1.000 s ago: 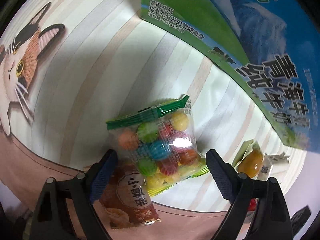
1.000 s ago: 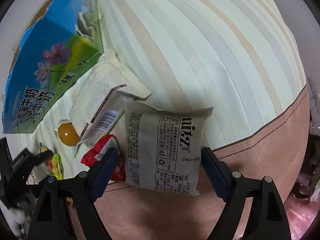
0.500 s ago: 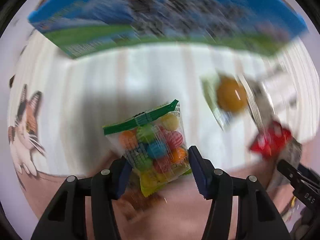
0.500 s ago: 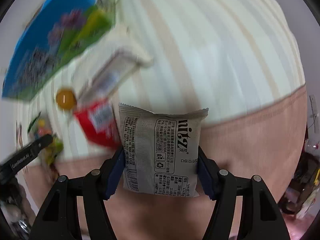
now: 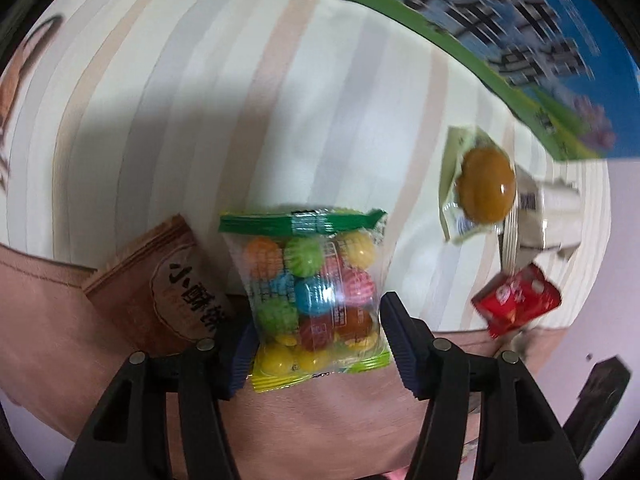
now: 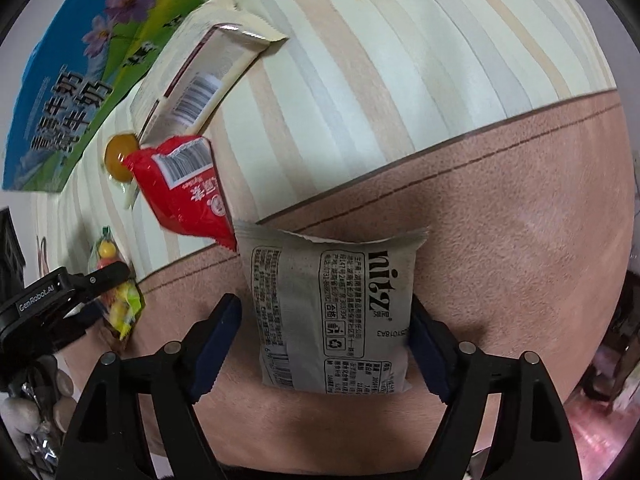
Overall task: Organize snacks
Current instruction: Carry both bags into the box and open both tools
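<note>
Cream cloth with pale grey and tan stripes (image 5: 248, 92) covers the surface under my two tools, and a wide pinkish-brown border (image 6: 500, 216) runs along its near edge; past the cloth I see only a pale wall or floor.

My left gripper (image 5: 318, 344) has the clear bag of coloured ball candies (image 5: 316, 292) between its blue pads. The left pad sits against the bag's side and the right pad stands just off it as the jaws open, so I count it as released. The bag lies across the border, its green seal pointing away from me.

My right gripper (image 6: 326, 340) straddles the grey-white snack packet (image 6: 332, 312), which lies flat on the border. Its jaws are opening too, with a clear gap at the left pad.

Just left of the candy bag lies a brown biscuit packet (image 5: 160, 288), touching it or nearly so. To the right are an amber jelly cup (image 5: 486, 186), a red sachet (image 6: 184, 192) whose corner meets the grey-white packet, and a long cream wrapper (image 6: 192, 80). A blue and green milk carton (image 6: 68, 92) lies at the far edge.
</note>
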A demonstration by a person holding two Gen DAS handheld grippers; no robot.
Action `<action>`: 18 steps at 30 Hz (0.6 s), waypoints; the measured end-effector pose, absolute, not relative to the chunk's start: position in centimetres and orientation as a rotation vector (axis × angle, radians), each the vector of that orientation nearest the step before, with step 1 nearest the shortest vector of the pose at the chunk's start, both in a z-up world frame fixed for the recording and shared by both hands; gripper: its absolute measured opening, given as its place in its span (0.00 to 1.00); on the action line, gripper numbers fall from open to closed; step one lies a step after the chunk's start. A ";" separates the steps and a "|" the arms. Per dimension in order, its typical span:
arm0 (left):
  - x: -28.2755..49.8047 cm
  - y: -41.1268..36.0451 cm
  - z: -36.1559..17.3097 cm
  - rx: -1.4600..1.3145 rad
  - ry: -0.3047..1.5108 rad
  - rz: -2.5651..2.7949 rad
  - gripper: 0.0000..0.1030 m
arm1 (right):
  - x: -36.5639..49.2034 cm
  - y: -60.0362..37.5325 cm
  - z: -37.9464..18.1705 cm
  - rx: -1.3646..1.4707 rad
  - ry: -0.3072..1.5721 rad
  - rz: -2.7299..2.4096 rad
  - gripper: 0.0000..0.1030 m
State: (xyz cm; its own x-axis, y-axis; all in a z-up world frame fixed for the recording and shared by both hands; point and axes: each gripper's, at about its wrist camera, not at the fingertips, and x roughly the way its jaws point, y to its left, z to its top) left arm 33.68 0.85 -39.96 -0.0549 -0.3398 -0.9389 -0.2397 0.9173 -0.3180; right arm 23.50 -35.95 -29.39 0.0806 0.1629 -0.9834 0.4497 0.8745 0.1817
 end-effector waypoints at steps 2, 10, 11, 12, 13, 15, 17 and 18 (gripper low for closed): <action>34.2 0.7 -39.9 -0.478 1.638 -0.066 0.55 | 23.5 -36.5 -29.2 0.518 1.482 -0.240 0.81; 31.6 -1.4 -37.7 -0.157 1.539 -0.088 0.43 | 22.0 -37.0 -28.4 0.408 1.443 -0.255 0.66; 31.2 -2.1 -37.5 -0.134 1.534 -0.098 0.43 | 21.8 -36.9 -28.0 0.400 1.433 -0.251 0.66; 31.1 -3.5 -37.4 -0.109 1.531 -0.107 0.43 | 21.6 -36.7 -27.5 0.389 1.423 -0.243 0.66; 30.6 -3.9 -37.0 -0.086 1.525 -0.124 0.43 | 21.5 -36.3 -27.1 0.382 1.415 -0.238 0.66; 30.5 -4.4 -36.1 -0.065 1.507 -0.149 0.43 | 21.2 -36.0 -25.8 0.377 1.390 -0.219 0.66; 30.6 -5.0 -34.6 -0.062 1.484 -0.176 0.43 | 21.3 -35.7 -23.9 0.382 1.356 -0.189 0.66; 30.5 -5.1 -33.7 -0.068 1.472 -0.191 0.43 | 21.2 -35.7 -22.9 0.383 1.343 -0.173 0.66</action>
State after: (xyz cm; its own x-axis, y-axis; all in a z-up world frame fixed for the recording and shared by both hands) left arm 30.55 -5.09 -33.71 0.0868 -0.1695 -0.9817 0.0867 0.9830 -0.1621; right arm 21.25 -35.73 -22.87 0.2243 0.0958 -0.9698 0.3389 0.9254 0.1698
